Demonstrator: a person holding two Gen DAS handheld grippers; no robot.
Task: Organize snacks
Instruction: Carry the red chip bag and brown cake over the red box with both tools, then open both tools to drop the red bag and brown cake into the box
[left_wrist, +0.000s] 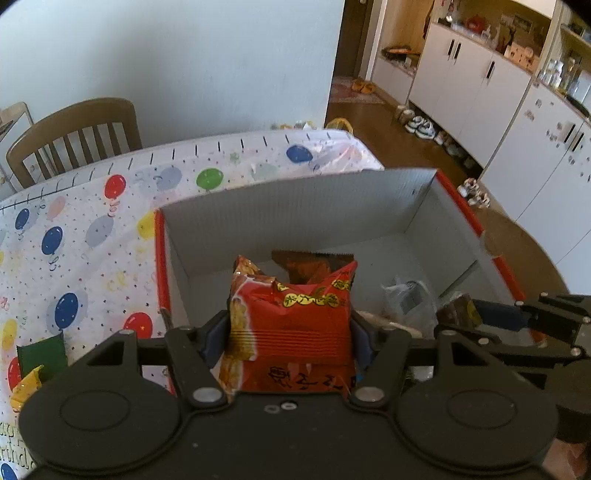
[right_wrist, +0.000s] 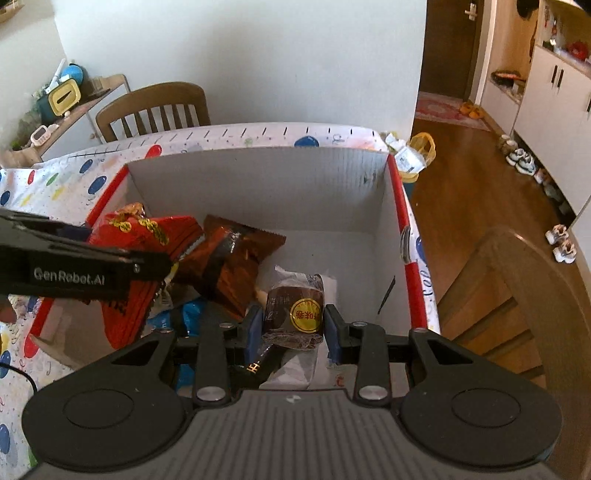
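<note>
Grippers both hover over the red-edged cardboard box (right_wrist: 400, 206): left gripper (left_wrist: 290, 334) clamps a red snack packet (left_wrist: 295, 325), right gripper (right_wrist: 293, 326) pinches a brown wrapped cake (right_wrist: 295, 314) near its right wall.

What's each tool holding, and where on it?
Left tool pinches the red crinkly snack bag across its middle; right tool clamps the brown clear-wrapped cake by its sides.

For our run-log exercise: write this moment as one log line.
left gripper: shut on red packet | right gripper: shut on brown cake | both over box
</note>
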